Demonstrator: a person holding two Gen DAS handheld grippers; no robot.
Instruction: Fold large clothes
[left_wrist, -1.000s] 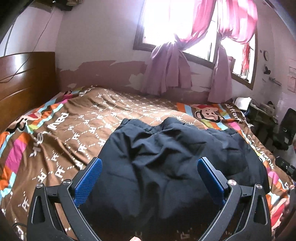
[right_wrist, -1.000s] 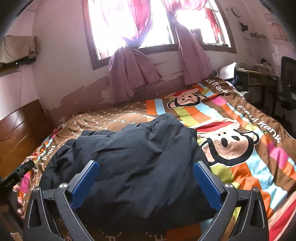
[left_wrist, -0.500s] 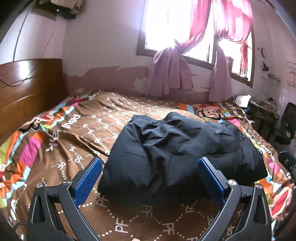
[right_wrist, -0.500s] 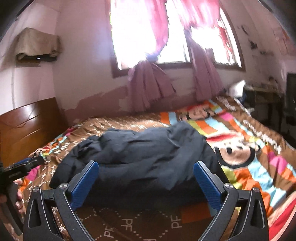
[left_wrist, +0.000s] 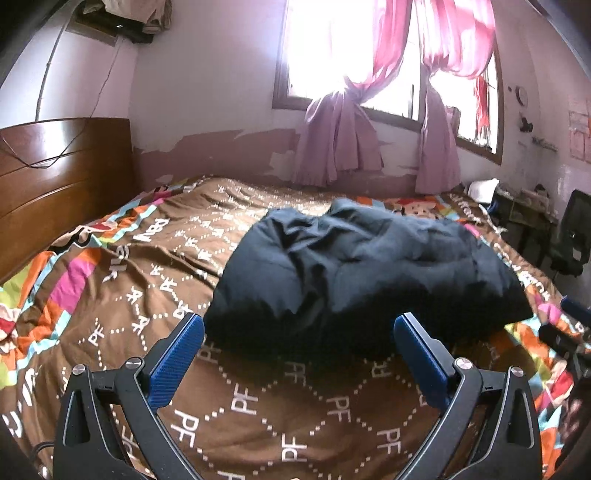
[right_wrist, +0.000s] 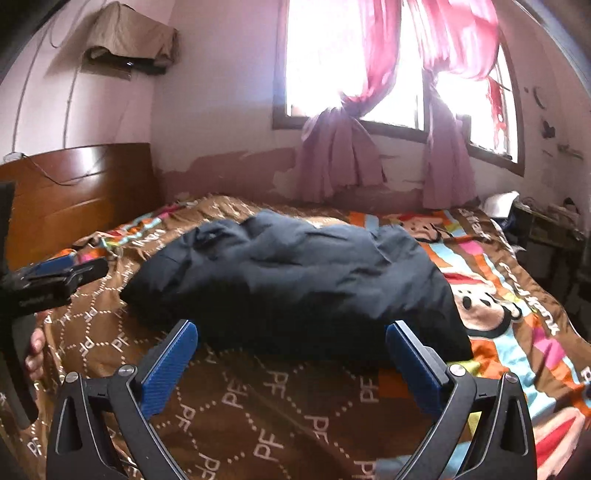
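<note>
A bulky dark navy garment (left_wrist: 354, 273) lies folded in a puffy heap on the patterned bedspread (left_wrist: 258, 402), and it also fills the middle of the right wrist view (right_wrist: 295, 284). My left gripper (left_wrist: 299, 325) hovers open just short of its near edge, blue pads wide apart and holding nothing. My right gripper (right_wrist: 291, 332) is open too, nothing between its fingers, set back from the garment's front edge. From the right wrist view the left gripper (right_wrist: 62, 269) shows at the far left, held by a hand (right_wrist: 35, 354).
A wooden headboard (left_wrist: 55, 177) bounds the bed on the left. Behind it are a window with pink curtains (left_wrist: 340, 147) and a peeling wall. A cluttered desk and black chair (left_wrist: 572, 236) stand at the right. Bare bedspread lies in front of the garment.
Both grippers have drawn back and lifted away from the garment, which now looks smaller and farther off. More bedspread shows in front. Both stayed open.
</note>
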